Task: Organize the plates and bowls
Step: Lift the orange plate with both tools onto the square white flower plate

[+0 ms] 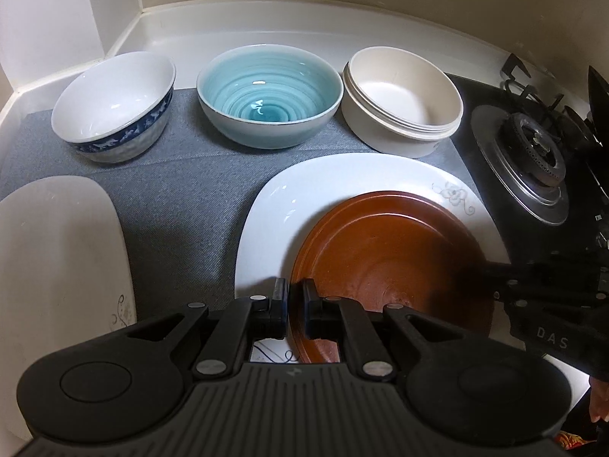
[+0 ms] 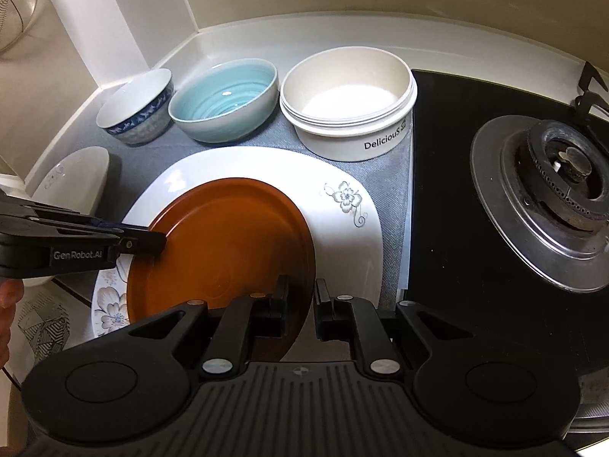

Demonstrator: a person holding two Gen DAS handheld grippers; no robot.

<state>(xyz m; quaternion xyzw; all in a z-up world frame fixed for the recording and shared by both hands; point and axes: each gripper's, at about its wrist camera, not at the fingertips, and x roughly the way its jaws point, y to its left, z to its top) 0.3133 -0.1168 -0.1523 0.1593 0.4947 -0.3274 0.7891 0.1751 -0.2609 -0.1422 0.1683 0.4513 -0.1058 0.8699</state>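
Observation:
A brown plate (image 1: 392, 251) (image 2: 228, 243) lies on a white square plate (image 1: 304, 198) (image 2: 342, 228) with a flower print. My left gripper (image 1: 294, 304) is shut on the brown plate's left rim; it shows in the right wrist view (image 2: 152, 240) too. My right gripper (image 2: 301, 304) straddles the brown plate's right rim, jaws narrowly apart around it; its body shows in the left wrist view (image 1: 540, 304). Behind stand a blue-patterned white bowl (image 1: 114, 106) (image 2: 137, 110), a teal bowl (image 1: 268, 95) (image 2: 224, 103) and a cream bowl stack (image 1: 403, 103) (image 2: 350, 106).
A grey mat (image 1: 182, 198) (image 2: 392, 175) covers the counter. A white oval dish (image 1: 61, 266) (image 2: 72, 182) lies at the left. A black gas stove (image 1: 533, 160) (image 2: 552, 198) sits at the right. Walls close the back and left corner.

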